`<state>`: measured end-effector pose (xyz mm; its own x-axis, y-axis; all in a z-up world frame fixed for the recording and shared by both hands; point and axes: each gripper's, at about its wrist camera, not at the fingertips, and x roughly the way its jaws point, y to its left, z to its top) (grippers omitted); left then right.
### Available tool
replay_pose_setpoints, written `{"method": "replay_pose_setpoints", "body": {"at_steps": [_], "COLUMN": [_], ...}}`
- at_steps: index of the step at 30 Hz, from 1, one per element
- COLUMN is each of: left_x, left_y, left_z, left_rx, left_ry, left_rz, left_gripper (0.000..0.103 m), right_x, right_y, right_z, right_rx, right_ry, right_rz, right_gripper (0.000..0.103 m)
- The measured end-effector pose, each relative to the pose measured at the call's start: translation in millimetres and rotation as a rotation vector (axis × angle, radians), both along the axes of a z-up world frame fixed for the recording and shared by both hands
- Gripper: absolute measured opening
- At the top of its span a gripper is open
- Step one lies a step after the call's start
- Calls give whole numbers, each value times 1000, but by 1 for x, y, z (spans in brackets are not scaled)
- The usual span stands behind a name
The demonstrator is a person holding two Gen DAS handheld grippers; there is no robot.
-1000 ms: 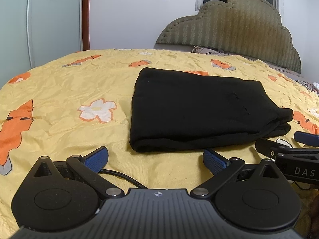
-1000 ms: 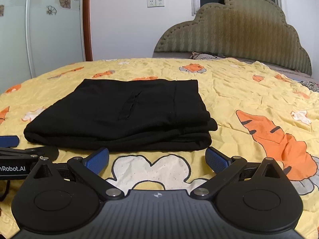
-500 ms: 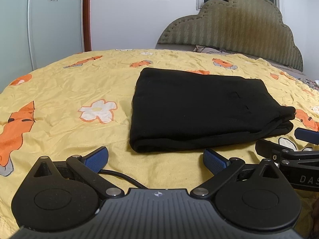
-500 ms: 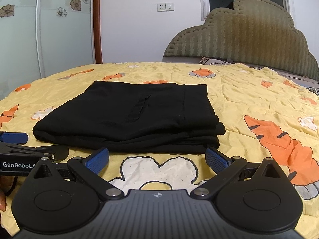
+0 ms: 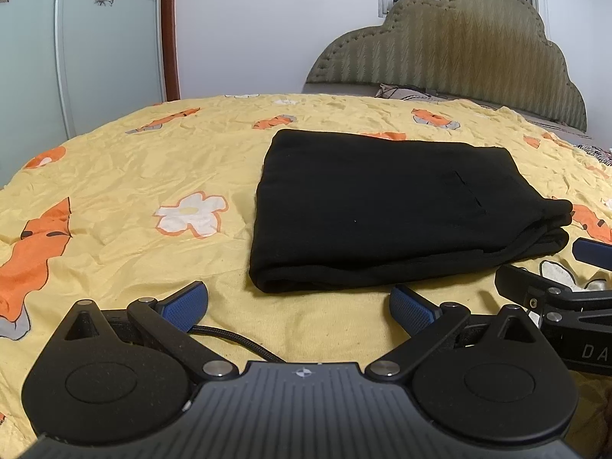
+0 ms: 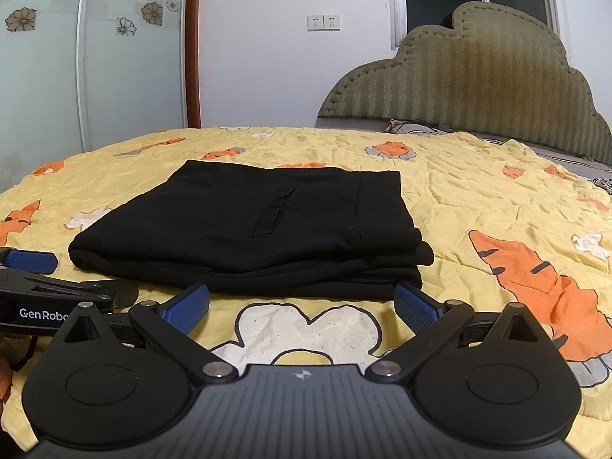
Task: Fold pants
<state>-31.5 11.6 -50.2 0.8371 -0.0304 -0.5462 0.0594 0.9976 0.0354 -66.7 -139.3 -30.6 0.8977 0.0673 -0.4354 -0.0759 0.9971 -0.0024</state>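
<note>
Both claws have drawn back slightly from the folded black pants (image 5: 378,210); left claw (image 5: 299,303) and right claw (image 6: 302,304) rest released, jaws spread, holding nothing; the pants lie squared on the yellow bedspread (image 5: 114,176), so folding looks finished.
</note>
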Motion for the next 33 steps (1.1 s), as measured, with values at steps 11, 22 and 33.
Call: {"method": "replay_pose_setpoints", "body": {"at_steps": [11,22,33], "left_x": [-4,-5,-9], "left_y": [2,2,3], "left_z": [0,1,0], "left_rx": [-9,-4,2], "left_ry": [-14,-11,-19], "left_rz": [-1,14,31], "left_gripper": [103,102,102], "right_x": [-9,-8,-4], "right_y": [8,21,20], "right_z": [0,-4,-7], "right_rx": [-67,-151,-139], "right_ry": [-64,-20,28], "right_rz": [12,-40,-16], "right_gripper": [103,103,103]}}
